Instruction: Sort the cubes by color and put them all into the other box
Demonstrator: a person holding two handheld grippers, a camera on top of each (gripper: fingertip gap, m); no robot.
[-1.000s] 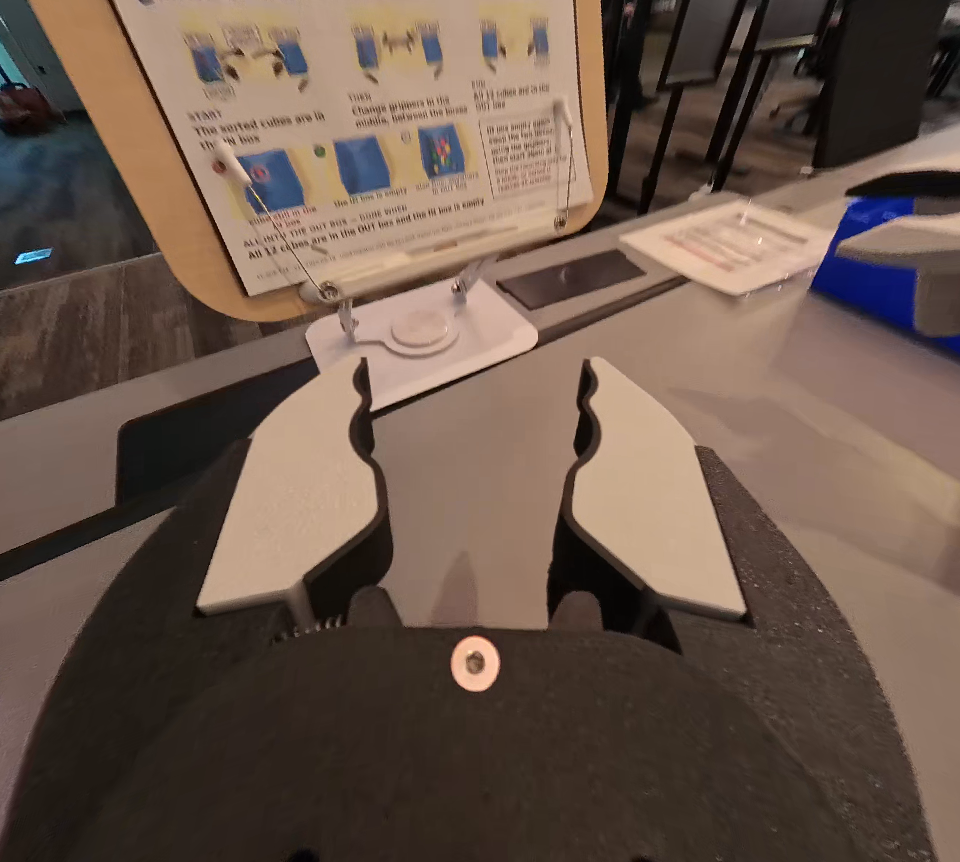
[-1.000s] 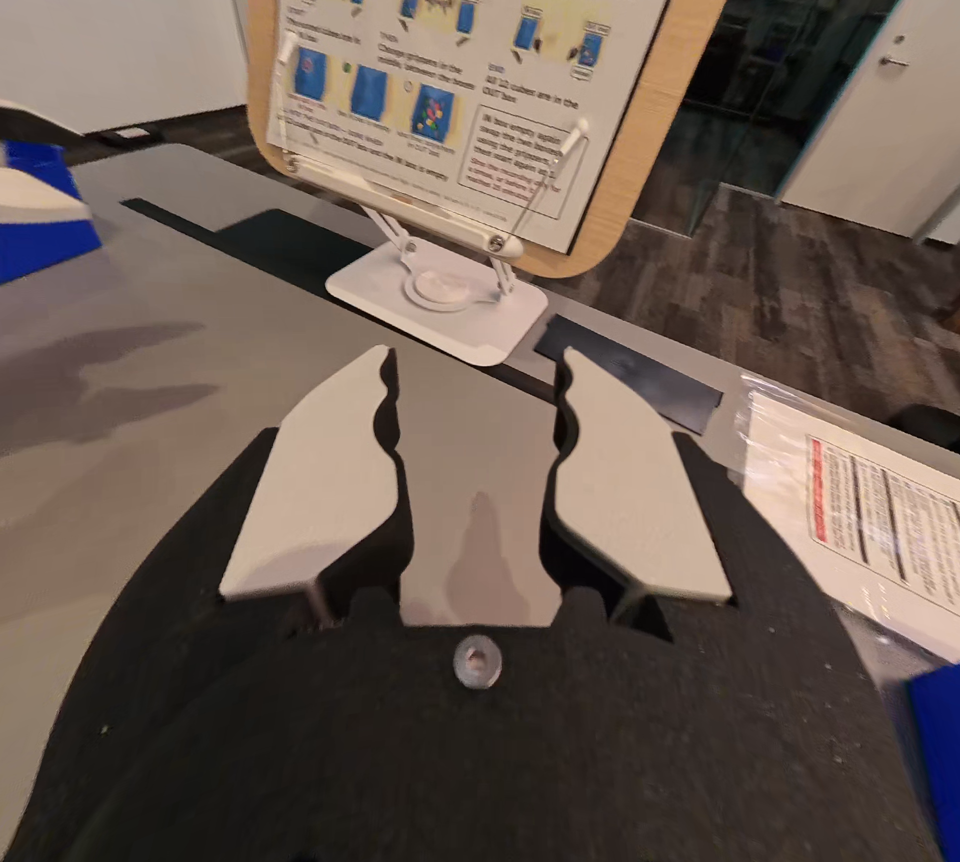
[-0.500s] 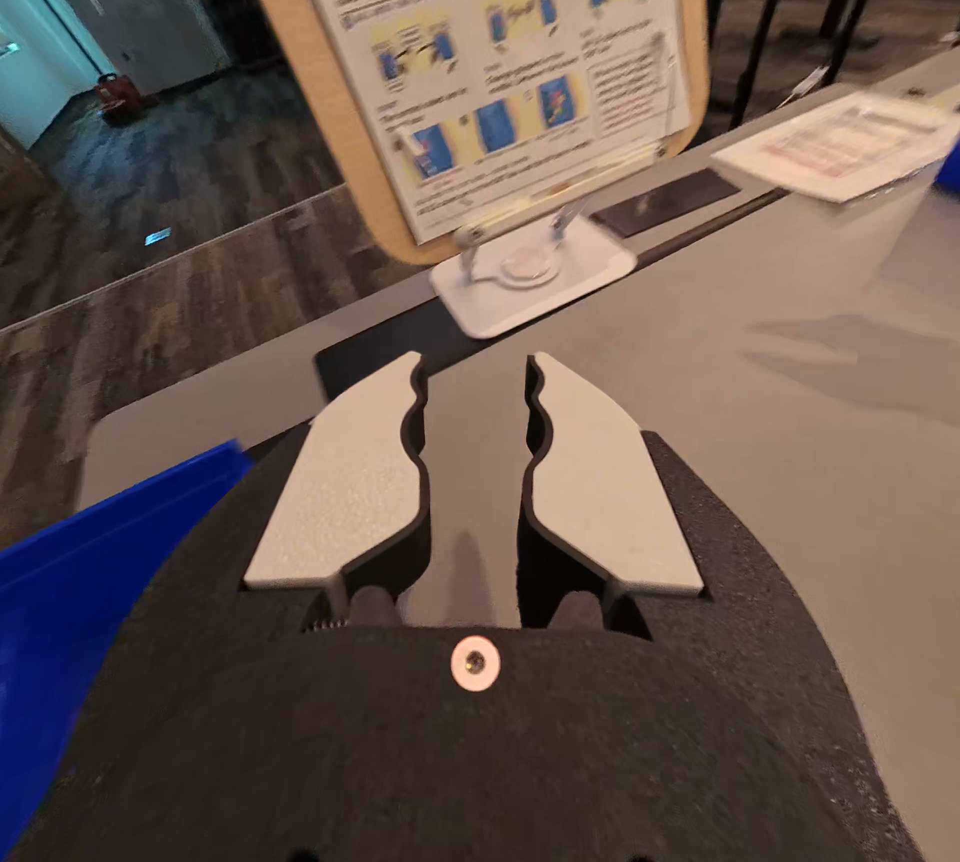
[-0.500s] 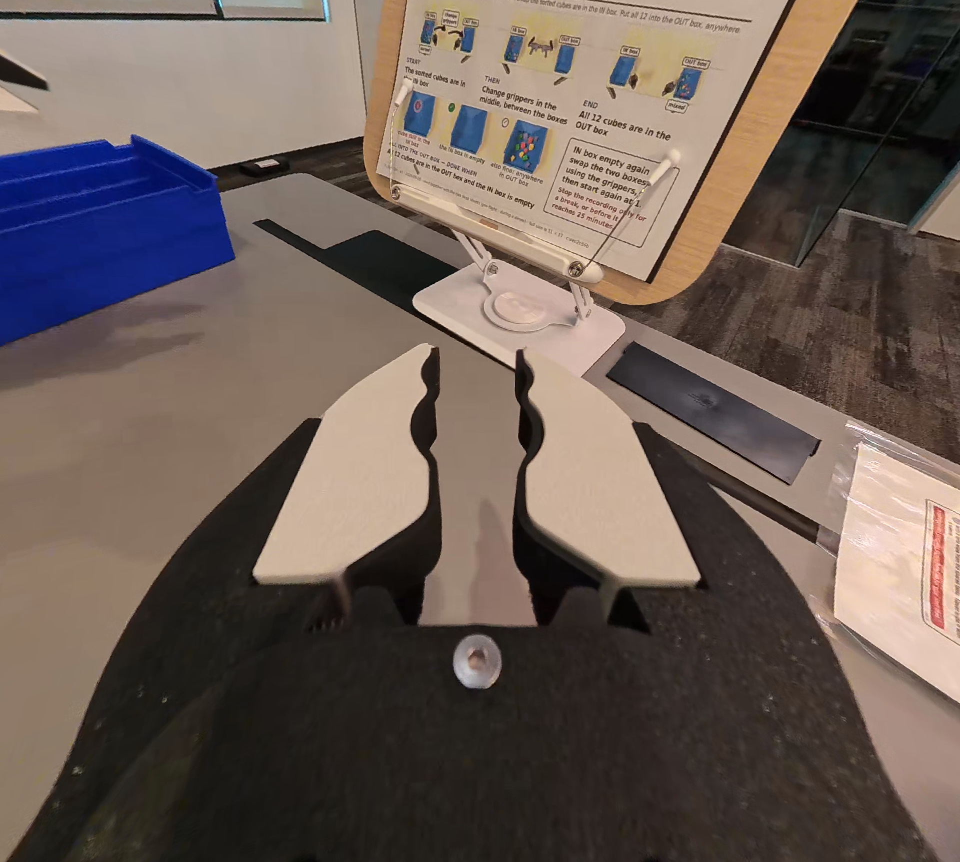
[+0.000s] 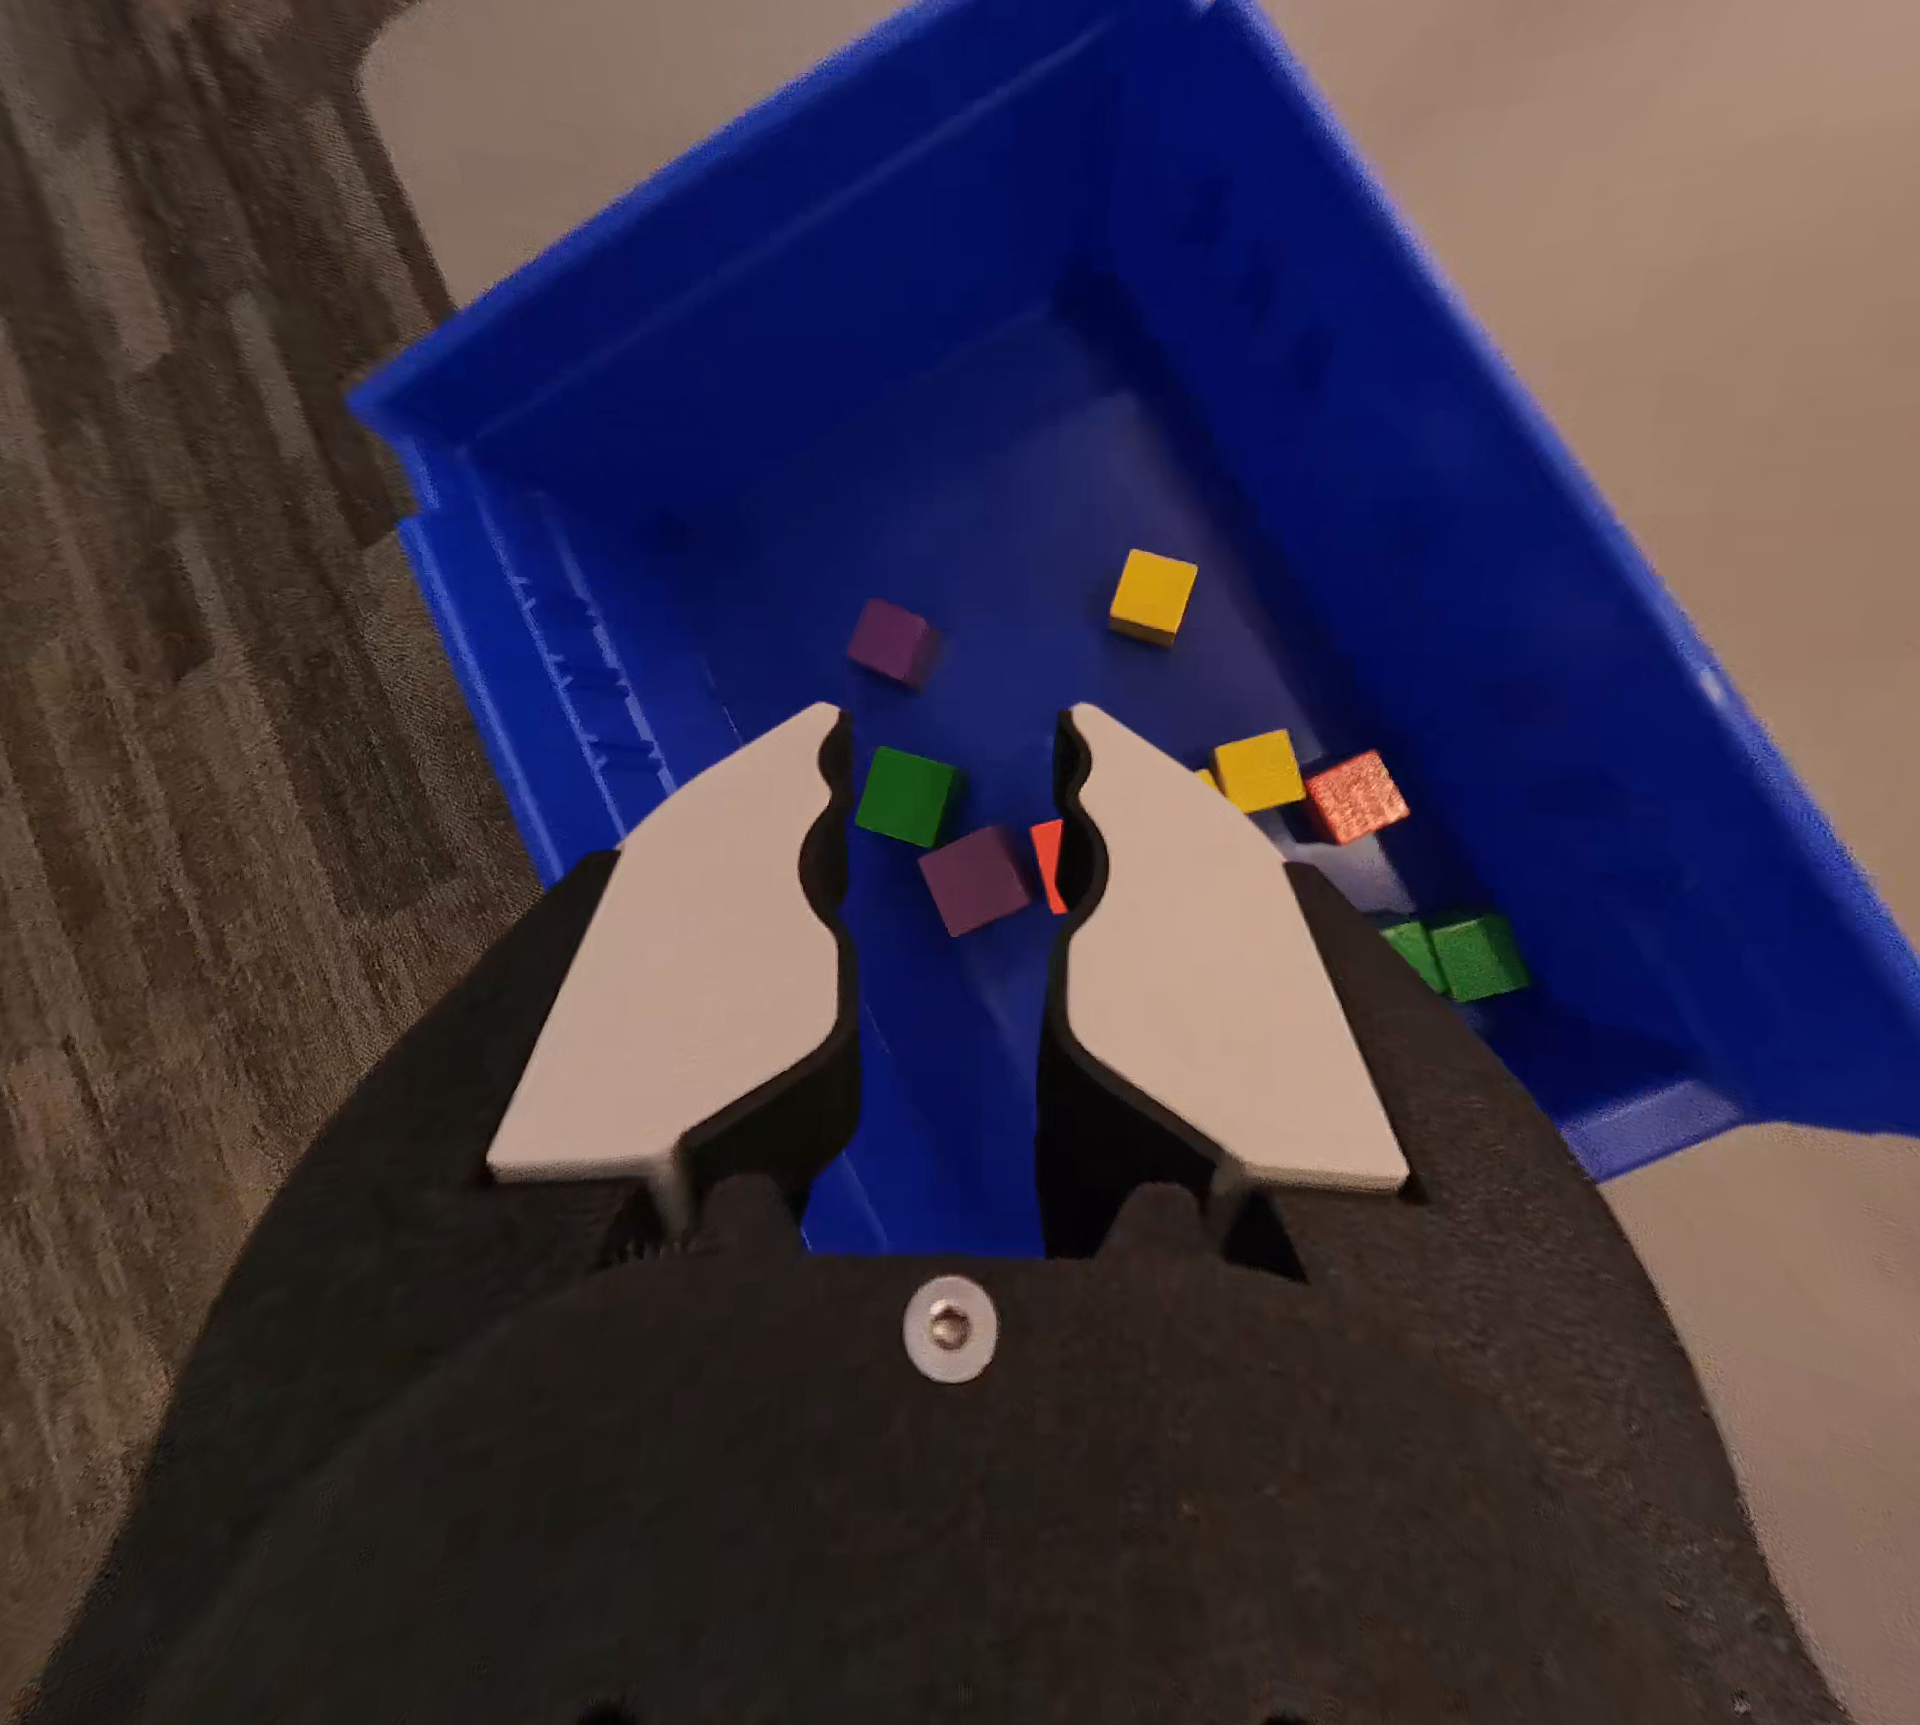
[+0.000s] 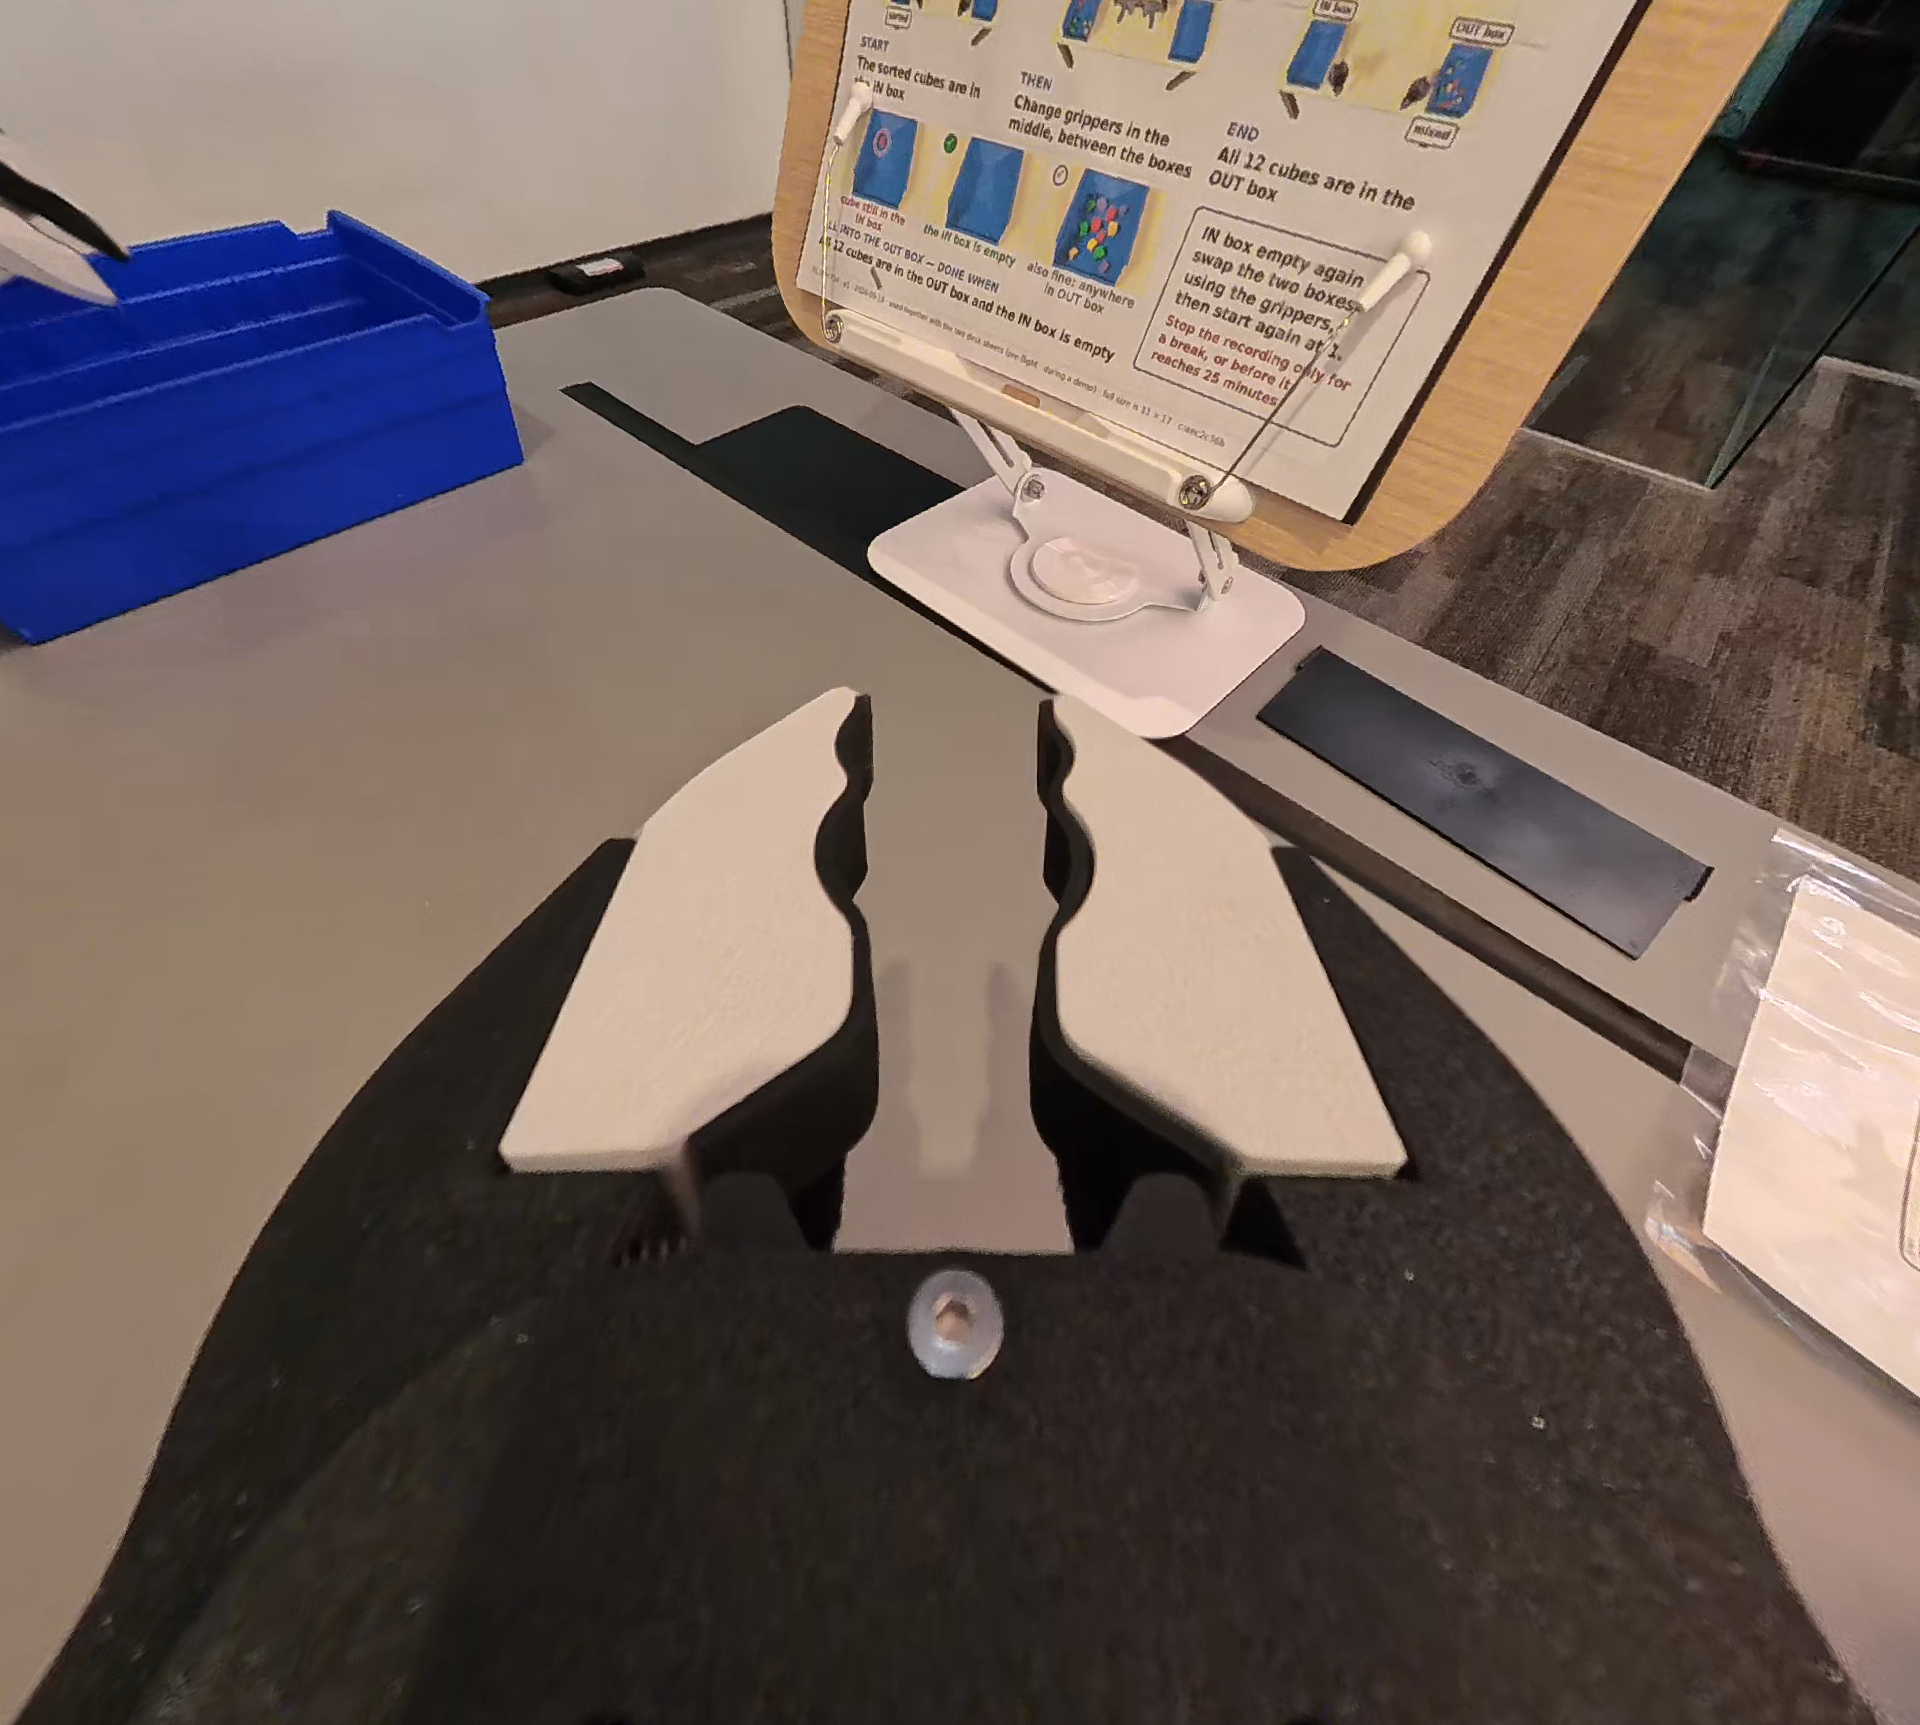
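In the left wrist view a blue box (image 5: 1507, 428) holds several mixed cubes: a green cube (image 5: 906, 794), purple cubes (image 5: 891, 641) (image 5: 975, 877), yellow cubes (image 5: 1151, 595) (image 5: 1257, 769), an orange-red cube (image 5: 1354, 796) and green cubes (image 5: 1475, 954) at the near wall. My left gripper (image 5: 948, 719) hovers open and empty above the box, over the green and purple cubes. My right gripper (image 6: 948, 701) is open and empty above the grey table (image 6: 364, 792). The same blue box (image 6: 239, 387) shows far left in the right wrist view, with the left gripper's fingertips (image 6: 52, 252) over it.
An instruction board on a white stand (image 6: 1091, 584) rises at the table's back edge. A bagged paper sheet (image 6: 1829, 1104) lies at the right. A black strip (image 6: 1475, 802) is set into the table. Carpet floor (image 5: 156, 636) lies beyond the table's left edge.
My left gripper has swung left and tipped down from facing the board to over the blue box, and its jaws have opened a little. My right gripper has moved only slightly.
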